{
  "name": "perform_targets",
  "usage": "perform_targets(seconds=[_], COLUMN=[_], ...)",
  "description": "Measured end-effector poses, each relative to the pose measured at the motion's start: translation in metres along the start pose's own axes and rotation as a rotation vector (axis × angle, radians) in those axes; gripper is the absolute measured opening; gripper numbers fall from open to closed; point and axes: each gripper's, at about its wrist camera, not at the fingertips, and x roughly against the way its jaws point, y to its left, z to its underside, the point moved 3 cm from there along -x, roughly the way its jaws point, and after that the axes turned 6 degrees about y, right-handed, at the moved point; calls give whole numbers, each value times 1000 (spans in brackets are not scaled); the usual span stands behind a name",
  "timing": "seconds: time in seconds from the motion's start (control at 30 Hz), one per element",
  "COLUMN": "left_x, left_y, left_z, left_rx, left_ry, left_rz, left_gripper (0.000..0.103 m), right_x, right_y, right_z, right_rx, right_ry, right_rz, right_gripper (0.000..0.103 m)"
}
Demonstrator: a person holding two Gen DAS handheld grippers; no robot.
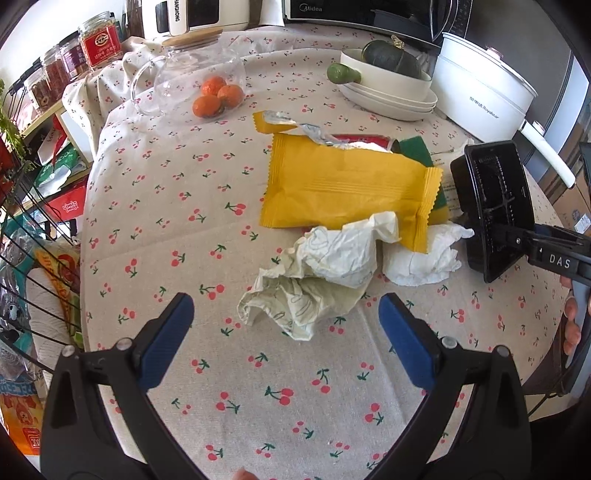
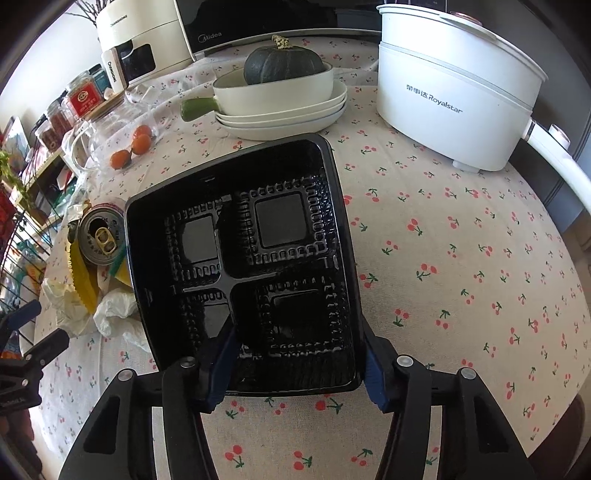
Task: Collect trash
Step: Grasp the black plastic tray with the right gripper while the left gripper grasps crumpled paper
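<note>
On the cherry-print desk [image 1: 155, 206], my right gripper [image 2: 295, 373] pinches the near rim of a black tray [image 2: 240, 258], tilted up beside the trash. My left gripper [image 1: 286, 332] hangs with fingers [image 1: 168, 339] spread, the crumpled paper [image 1: 314, 284] just beyond and between them. Best to lower squarely over the wad before closing, clear of the yellow wrapper [image 1: 347, 184] behind.

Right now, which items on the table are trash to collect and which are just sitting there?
Trash:
- black plastic tray, clamped in the right hand-held gripper
- yellow wrapper
- crumpled paper
- white tissue
- opened can

Not part of the job:
- oranges
- glass teapot
- squash in its white dish
- Royalstar cooker
- Midea microwave
</note>
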Motion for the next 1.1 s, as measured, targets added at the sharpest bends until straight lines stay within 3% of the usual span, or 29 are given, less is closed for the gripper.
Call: perform_targets(seconds=[0.33,0.53,0.77,1.1], left_x=[-25,-32,-21,11], left_y=[0,-6,-11,-11], left_z=[-12,-12,-9,10], left_rx=[155,212,204,209], left_ry=[32,68,67,54], left_rz=[31,133,171,224], left_gripper=[98,68,49,48], right_x=[42,62,82,120], right_y=[-37,-61,-82,-112], right_z=[17,32,52,78], right_rx=[-29,-52,-82,-110], right_ry=[-20,-19,-22,-51], right_rz=[0,4,7,4], right_gripper=[60,60,60,60])
